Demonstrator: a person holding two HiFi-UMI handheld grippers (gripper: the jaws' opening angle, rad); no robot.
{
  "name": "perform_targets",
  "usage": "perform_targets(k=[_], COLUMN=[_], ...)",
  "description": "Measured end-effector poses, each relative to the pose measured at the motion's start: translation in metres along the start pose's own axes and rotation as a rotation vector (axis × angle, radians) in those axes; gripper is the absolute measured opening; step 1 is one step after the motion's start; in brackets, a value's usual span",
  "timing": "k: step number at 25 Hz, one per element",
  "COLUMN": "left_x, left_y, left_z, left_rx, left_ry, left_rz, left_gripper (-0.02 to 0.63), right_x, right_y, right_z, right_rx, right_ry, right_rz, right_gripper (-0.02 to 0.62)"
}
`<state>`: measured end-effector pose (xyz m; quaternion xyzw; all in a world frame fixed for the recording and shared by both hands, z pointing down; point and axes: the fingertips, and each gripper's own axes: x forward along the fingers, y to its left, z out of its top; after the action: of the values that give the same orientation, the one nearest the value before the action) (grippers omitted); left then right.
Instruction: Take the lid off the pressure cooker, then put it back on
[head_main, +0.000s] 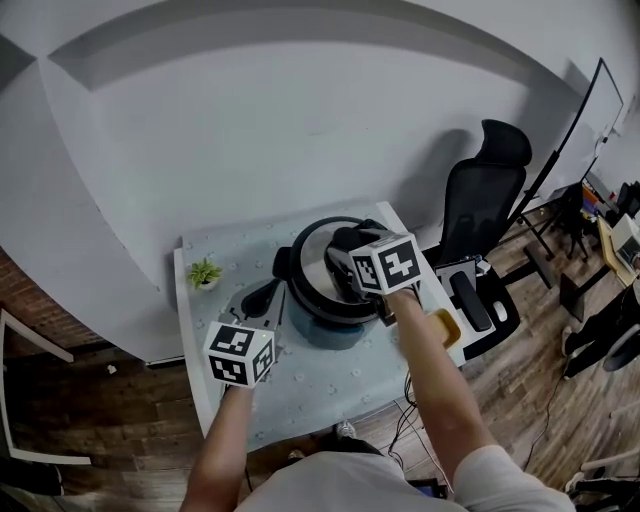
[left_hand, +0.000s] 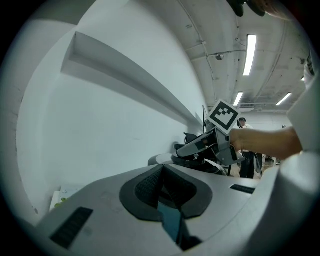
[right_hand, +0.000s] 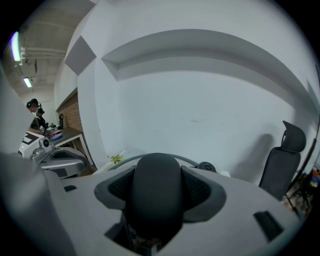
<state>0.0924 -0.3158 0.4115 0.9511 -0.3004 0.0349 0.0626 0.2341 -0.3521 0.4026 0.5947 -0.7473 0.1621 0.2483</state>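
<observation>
Gripping the black lid handle (right_hand: 155, 187) between its two jaws, my right gripper (head_main: 348, 262) is clamped shut on it; in the right gripper view the rounded handle fills the gap between the dark pads. The lid (head_main: 312, 250) lies over the pressure cooker (head_main: 330, 332), whose bluish body shows just under the lid's dark rim. I cannot tell whether the lid is fully seated or raised a little. Behind the handle the lid's grey edge curves past, with a small round valve (right_hand: 207, 166) on it.

The cooker stands toward the back of a small pale table (head_main: 330, 385), near the white wall (head_main: 300, 120).

My left gripper (left_hand: 162, 189) hangs over the table's front left part, just beside the cooker, its marker cube facing up. Its jaws are pressed together, the pads meeting along a thin seam with nothing held between them. From its view I see the right gripper's marker cube (left_hand: 222, 116) above the lid.

A little potted plant (head_main: 204, 272) sits at the table's left edge, well apart from the cooker. A yellow thing (head_main: 445, 325) shows at the table's right edge beside my right forearm; I cannot tell what it is. A black office chair (head_main: 485, 200) stands just right of the table on the wooden floor (head_main: 90, 420).
</observation>
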Motion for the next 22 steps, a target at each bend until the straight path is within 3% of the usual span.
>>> perform_targets(k=[22], left_x=[0.007], left_y=[-0.006], left_z=[0.002], left_rx=[0.011], left_ry=[0.012], left_rz=[0.091], left_gripper=[0.014], right_x=[0.012], right_y=[0.01], right_z=[-0.011], right_rx=[-0.129], right_ry=[0.016], right_rz=[0.169], right_gripper=[0.275])
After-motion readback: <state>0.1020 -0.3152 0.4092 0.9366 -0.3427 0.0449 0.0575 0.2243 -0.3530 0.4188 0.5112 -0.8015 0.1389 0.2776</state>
